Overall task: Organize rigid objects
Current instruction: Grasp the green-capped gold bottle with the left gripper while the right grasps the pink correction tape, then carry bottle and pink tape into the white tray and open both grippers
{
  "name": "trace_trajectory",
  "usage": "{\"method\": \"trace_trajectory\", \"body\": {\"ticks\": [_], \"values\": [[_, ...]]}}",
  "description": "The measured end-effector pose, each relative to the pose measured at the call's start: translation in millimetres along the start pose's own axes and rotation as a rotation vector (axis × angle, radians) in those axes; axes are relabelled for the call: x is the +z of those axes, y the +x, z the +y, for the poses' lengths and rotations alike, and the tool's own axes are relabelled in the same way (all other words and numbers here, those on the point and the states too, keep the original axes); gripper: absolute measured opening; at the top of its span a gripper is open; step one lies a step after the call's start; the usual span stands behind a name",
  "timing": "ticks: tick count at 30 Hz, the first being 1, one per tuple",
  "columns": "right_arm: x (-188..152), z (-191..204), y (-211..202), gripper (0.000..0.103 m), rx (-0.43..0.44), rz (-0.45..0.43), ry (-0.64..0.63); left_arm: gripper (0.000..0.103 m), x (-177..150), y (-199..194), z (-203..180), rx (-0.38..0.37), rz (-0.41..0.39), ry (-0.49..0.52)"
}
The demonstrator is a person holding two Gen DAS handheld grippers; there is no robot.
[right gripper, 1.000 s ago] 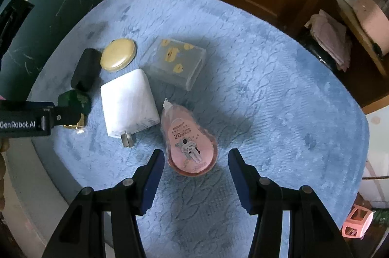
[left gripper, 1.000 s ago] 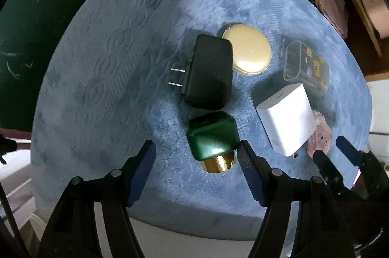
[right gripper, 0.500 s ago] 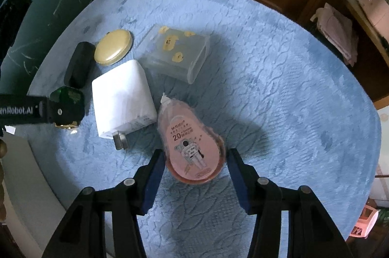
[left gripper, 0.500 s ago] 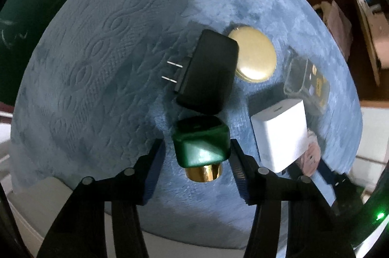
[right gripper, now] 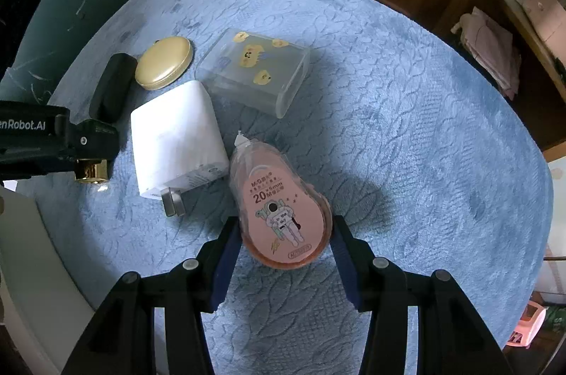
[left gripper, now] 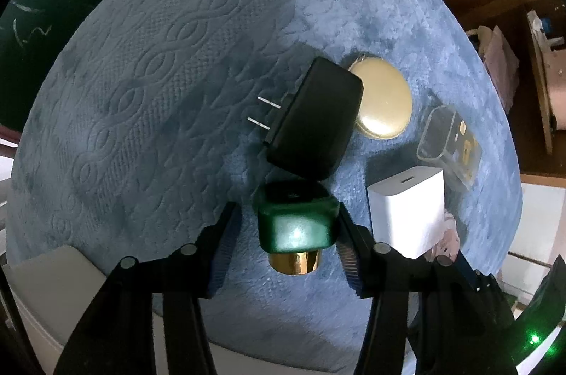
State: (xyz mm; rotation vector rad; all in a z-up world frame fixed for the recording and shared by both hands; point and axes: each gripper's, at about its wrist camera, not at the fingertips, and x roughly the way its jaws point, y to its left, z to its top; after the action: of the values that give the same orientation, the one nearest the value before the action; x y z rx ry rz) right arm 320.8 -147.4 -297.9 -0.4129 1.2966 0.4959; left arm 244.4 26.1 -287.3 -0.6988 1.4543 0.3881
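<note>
Green bottle w/ gold cap (left gripper: pixel 295 226) lies on blue quilted cloth (left gripper: pixel 148 85), between left gripper (left gripper: pixel 288 240) jaws; right pad touching, left pad a bit off. Pink correction tape (right gripper: pixel 279 215) sits between right gripper (right gripper: pixel 283 254) jaws, both pads at its sides, contact unclear. White charger (right gripper: pixel 177 136) just beside tape, black adapter (left gripper: pixel 315 118) touching bottle's far end.

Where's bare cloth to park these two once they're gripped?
Free: the wide stretch of cloth right of the clear box and tape dispenser, and the patch left of the black adapter's prongs. Crowded: green bottle, adapter, gold tin, white charger and box sit packed together.
</note>
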Motion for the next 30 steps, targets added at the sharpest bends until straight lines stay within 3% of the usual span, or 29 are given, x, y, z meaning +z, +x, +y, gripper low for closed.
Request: {"method": "trace_trajectory", "body": {"ticks": [12, 21, 30], "values": [[-14.4, 4.3, -8.4, 0.05, -0.004, -0.026, 0.049, 0.045, -7.4, -11.1, -8.4, -0.009, -0.002, 0.085], [-32.0, 7.4, -36.5, 0.05, 0.019, -0.068, 0.116, 0.045, -24.7, -67.8, -18.2, -0.056, -0.031, 0.281], [-52.6, 18.8, -93.6, 0.05, 0.02, -0.152, 0.176, 0.045, -56.1, -125.7, -11.8, -0.084, -0.081, 0.482]]}}
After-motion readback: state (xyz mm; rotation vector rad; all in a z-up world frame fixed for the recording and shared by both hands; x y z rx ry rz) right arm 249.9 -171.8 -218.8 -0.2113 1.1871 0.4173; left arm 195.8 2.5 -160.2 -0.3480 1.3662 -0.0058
